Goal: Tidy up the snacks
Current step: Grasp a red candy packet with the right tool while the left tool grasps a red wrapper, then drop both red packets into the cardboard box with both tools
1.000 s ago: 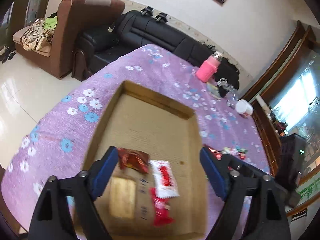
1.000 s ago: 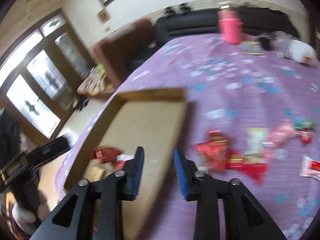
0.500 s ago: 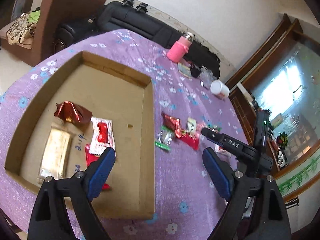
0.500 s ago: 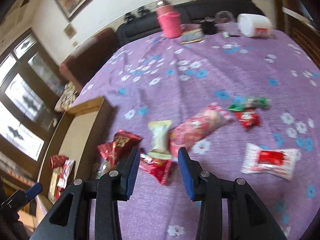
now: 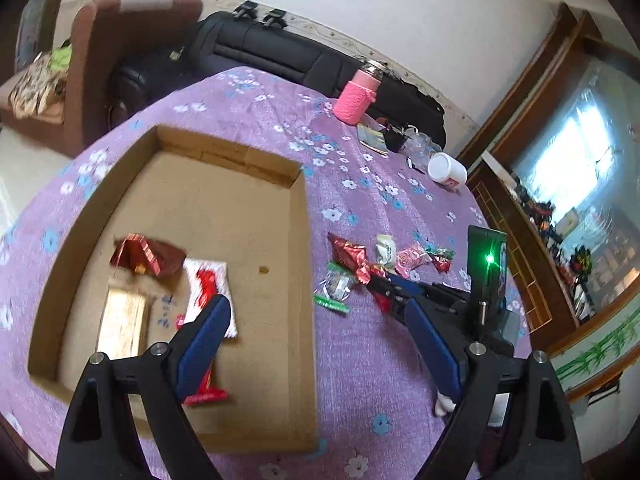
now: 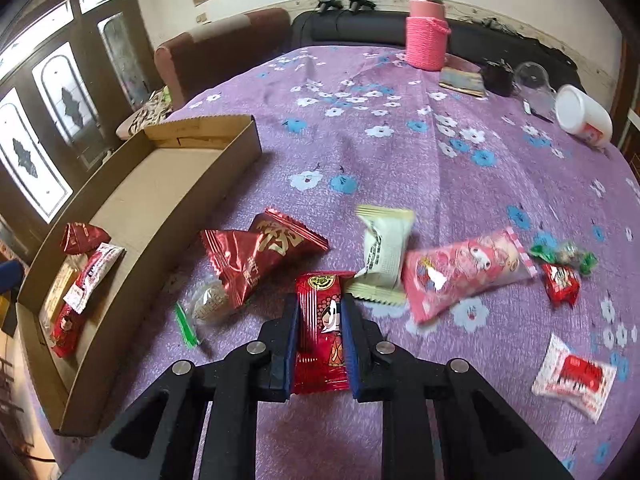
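A shallow cardboard box (image 5: 304,240) lies on the purple flowered tablecloth and holds several snack packets, among them a dark red one (image 5: 144,254) and a white-and-red one (image 5: 208,284). My left gripper (image 5: 316,340) is open and empty above the box's near right side. My right gripper (image 6: 320,316) is closed around a flat red packet (image 6: 322,336) on the cloth. Around it lie two dark red packets (image 6: 256,252), a pale green one (image 6: 384,252), a pink one (image 6: 460,268) and a clear candy with green ends (image 6: 204,304).
A pink bottle (image 6: 426,36), a white jar on its side (image 6: 584,116), a glass and small items stand at the table's far side. A white-and-red packet (image 6: 572,376) and small candies (image 6: 564,276) lie at the right. Sofas stand behind the table.
My right gripper has moved down to the snack pile and shut on the flat red packet. My left gripper has swung a little over the box and stays open.
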A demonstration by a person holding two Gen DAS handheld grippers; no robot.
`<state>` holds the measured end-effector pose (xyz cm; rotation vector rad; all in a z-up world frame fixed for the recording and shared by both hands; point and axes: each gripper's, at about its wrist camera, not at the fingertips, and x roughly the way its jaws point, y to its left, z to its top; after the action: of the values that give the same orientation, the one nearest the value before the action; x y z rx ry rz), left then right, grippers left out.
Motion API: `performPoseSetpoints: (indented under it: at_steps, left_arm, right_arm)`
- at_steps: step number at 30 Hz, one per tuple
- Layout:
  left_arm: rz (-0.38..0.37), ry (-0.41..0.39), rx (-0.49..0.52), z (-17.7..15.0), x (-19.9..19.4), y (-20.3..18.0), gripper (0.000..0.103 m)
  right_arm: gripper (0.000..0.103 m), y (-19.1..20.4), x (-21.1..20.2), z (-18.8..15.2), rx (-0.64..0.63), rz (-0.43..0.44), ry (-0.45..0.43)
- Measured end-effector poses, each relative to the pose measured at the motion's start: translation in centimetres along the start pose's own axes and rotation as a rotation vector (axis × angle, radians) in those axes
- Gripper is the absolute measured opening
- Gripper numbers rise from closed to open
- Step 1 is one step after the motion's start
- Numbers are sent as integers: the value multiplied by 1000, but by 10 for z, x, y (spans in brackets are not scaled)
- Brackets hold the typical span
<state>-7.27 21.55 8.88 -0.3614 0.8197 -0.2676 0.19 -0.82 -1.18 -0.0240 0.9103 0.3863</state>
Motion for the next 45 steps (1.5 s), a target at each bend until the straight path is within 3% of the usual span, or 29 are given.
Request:
performPoseSetpoints:
  at_steps: [5, 9, 12, 19, 21, 22, 23, 32, 37, 41, 45]
  left_arm:
    - [33, 30, 149, 15, 27, -36, 88]
    - [36, 138, 240, 33, 81, -62, 88]
    - [51, 236, 262, 44, 123, -68, 88]
    - [142, 331, 336, 45, 177, -72, 88]
    - [155, 352, 348, 41, 187, -72, 78]
    - [162, 358, 358, 39, 190, -73, 54]
    - [184, 359, 379, 35, 194, -74, 43]
    - [100, 248, 367, 36, 155, -83, 41]
    - [35, 200, 283, 43, 122, -68, 41]
    - [50, 143, 217, 56, 83, -35, 41]
    - [122, 99, 151, 71, 52, 12, 42]
  right_arm:
    - [21, -22, -21, -15, 81, -38, -48]
    - [21, -49, -27, -22, 173, 10, -78]
    - [21, -68, -25, -26, 257, 73, -75]
    - [21, -71, -27, -28, 285, 104, -76]
    - [21, -70, -27, -28, 288, 110, -77]
    - [21, -70, -28, -28, 288, 110, -80]
    - [21, -69, -30, -28, 287, 109, -85]
    - [21, -79, -37, -30, 334, 116, -123]
    - [21, -79, -43, -33, 340, 120, -151]
    - [21, -76, -43, -31, 341, 117, -146]
    - [21, -52, -60, -18, 313, 156, -162]
